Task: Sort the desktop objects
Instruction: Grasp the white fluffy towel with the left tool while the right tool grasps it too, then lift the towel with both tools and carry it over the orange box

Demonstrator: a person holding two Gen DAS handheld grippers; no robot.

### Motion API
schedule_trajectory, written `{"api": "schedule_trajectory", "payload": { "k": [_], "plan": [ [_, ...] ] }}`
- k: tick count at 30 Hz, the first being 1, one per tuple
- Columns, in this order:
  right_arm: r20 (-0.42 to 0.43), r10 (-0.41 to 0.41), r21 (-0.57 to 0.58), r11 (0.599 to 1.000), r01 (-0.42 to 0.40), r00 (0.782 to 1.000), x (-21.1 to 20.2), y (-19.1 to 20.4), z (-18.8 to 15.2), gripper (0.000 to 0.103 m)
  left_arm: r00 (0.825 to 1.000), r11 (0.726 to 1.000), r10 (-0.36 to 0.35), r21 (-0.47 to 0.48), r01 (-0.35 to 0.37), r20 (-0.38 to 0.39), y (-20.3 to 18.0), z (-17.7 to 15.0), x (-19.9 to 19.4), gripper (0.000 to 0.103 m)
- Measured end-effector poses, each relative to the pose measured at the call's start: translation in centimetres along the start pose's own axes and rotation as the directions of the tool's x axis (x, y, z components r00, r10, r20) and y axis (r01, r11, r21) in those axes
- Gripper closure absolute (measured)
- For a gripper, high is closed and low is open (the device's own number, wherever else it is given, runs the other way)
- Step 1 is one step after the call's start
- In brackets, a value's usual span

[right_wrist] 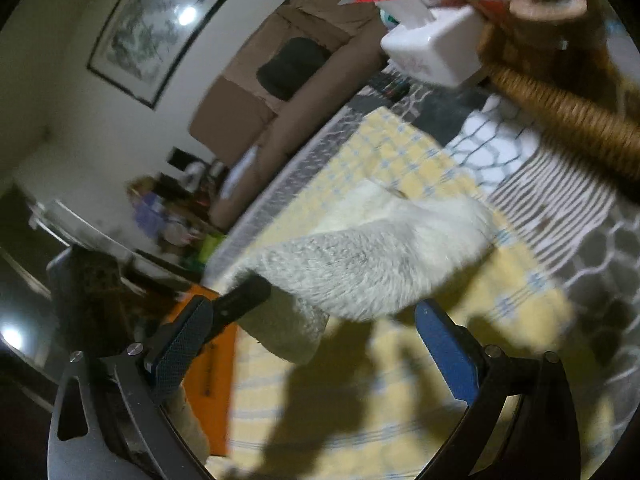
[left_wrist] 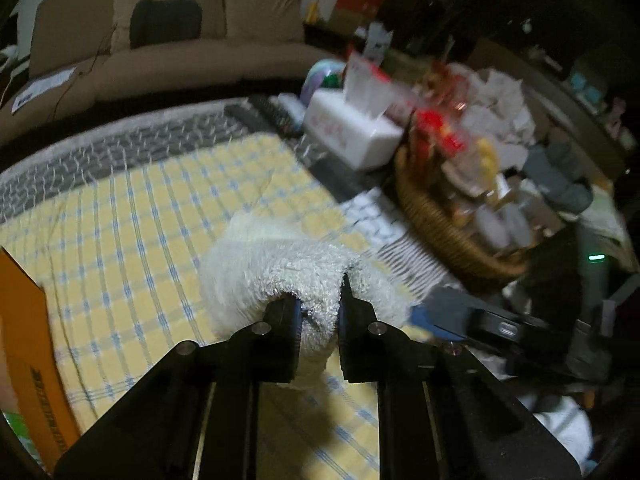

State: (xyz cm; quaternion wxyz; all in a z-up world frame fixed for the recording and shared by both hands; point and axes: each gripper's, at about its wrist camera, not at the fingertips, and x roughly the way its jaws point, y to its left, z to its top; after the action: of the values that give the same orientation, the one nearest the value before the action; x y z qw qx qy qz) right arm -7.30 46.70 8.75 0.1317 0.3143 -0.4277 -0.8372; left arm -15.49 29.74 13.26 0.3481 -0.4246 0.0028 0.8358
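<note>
Dark print runs along the orange box point(left_wrist: 28, 360) and red marks sit on the white tissue box point(left_wrist: 352, 136), both unreadable.

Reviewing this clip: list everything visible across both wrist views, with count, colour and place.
towel: one, white and fluffy, pinched and lifted over the checked cloth.
checked cloth: one, yellow and blue, covering the table.
tissue box: one, white, at the far edge of the cloth.
wicker basket: one, brown, full of blurred packets, right of the tissue box.
orange box: one, at the near left edge.
sofa: one, brown, behind the table.
framed picture: one, on the wall.
left gripper: black, shut on the towel.
right gripper: open, jaws wide apart, nothing held.
</note>
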Motion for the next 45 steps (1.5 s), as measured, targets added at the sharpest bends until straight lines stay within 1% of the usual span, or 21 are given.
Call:
{"api": "schedule_trajectory", "payload": {
  "k": [2,3,5,7,8,10,12,16,17,19,21,25,29,31,35,38,42,45],
  "plan": [
    [0.008,0.087,0.062,0.994,-0.088,0.996,0.3,0.1,0.0,0.000,1.000,1.000,-0.015,0.018,0.014,0.024,-0.4,0.6,-2.0,0.089],
    [0.008,0.143,0.097,0.985,-0.143,0.990,0.6,0.2,0.0,0.000,0.999,0.999,-0.020,0.027,0.019,0.033,-0.6,0.9,-2.8,0.089],
    [-0.007,0.217,0.145,0.966,-0.214,0.976,1.5,0.8,-0.2,0.000,0.999,0.999,-0.023,0.039,0.021,0.049,-0.8,1.3,-4.2,0.089],
    [-0.022,0.266,0.161,0.952,-0.260,0.964,2.2,1.7,-0.4,0.000,0.997,0.999,-0.020,0.037,0.017,0.075,-0.6,1.9,-6.0,0.089],
    [-0.016,0.295,0.170,0.942,-0.288,0.955,2.4,2.3,-0.5,0.000,0.996,0.999,-0.022,0.035,0.019,0.082,-0.6,2.0,-6.5,0.089],
    [-0.019,0.355,0.175,0.921,-0.347,0.935,2.6,3.5,-0.5,0.000,0.994,0.999,-0.024,0.025,0.022,0.103,0.0,2.6,-8.3,0.089],
    [-0.024,0.399,0.169,0.905,-0.390,0.917,2.9,5.1,-0.6,0.000,0.992,0.999,-0.031,0.010,0.030,0.119,0.6,2.8,-9.6,0.089],
    [-0.039,0.501,0.179,0.854,-0.488,0.864,4.2,8.7,-1.1,0.000,0.986,1.000,-0.024,-0.006,0.025,0.163,2.1,3.0,-12.9,0.089],
    [-0.042,0.518,0.177,0.846,-0.504,0.854,4.6,9.7,-1.2,0.000,0.985,1.000,-0.017,-0.006,0.018,0.172,2.4,3.0,-13.7,0.089],
    [-0.045,0.533,0.166,0.838,-0.520,0.845,5.2,11.4,-1.3,0.000,0.982,1.000,-0.010,-0.006,0.011,0.189,3.0,2.8,-15.2,0.089],
    [-0.042,0.559,0.164,0.821,-0.546,0.828,5.9,13.2,-1.4,0.000,0.978,1.000,0.002,-0.002,-0.001,0.209,3.9,2.6,-17.2,0.089],
    [-0.035,0.599,0.165,0.793,-0.587,0.800,7.3,16.0,-1.9,0.000,0.973,1.000,0.019,-0.011,-0.017,0.228,5.8,1.9,-19.9,0.089],
    [-0.075,0.624,0.160,0.778,-0.608,0.778,9.4,19.1,-3.1,0.000,0.971,0.999,0.039,-0.016,-0.036,0.236,8.4,0.8,-22.3,0.089],
    [-0.105,0.624,0.151,0.779,-0.608,0.774,10.7,20.7,-4.0,0.000,0.971,0.999,0.037,0.007,-0.040,0.234,9.5,0.0,-23.3,0.089],
    [-0.164,0.619,0.135,0.785,-0.605,0.768,13.5,23.0,-5.8,0.000,0.971,0.996,0.073,0.024,-0.081,0.226,12.1,-1.7,-24.9,0.089],
    [-0.212,0.606,0.112,0.794,-0.597,0.767,15.8,24.4,-7.1,0.000,0.971,0.996,0.090,0.006,-0.094,0.221,14.7,-2.9,-25.7,0.089],
    [-0.257,0.593,0.100,0.801,-0.590,0.763,18.6,25.8,-9.1,0.000,0.973,0.995,0.098,-0.035,-0.093,0.208,18.4,-4.4,-26.0,0.089],
    [-0.293,0.567,0.093,0.819,-0.567,0.770,20.9,26.1,-10.3,0.000,0.976,0.994,0.095,-0.076,-0.082,0.195,21.2,-5.5,-25.5,0.089]
  ]
}}
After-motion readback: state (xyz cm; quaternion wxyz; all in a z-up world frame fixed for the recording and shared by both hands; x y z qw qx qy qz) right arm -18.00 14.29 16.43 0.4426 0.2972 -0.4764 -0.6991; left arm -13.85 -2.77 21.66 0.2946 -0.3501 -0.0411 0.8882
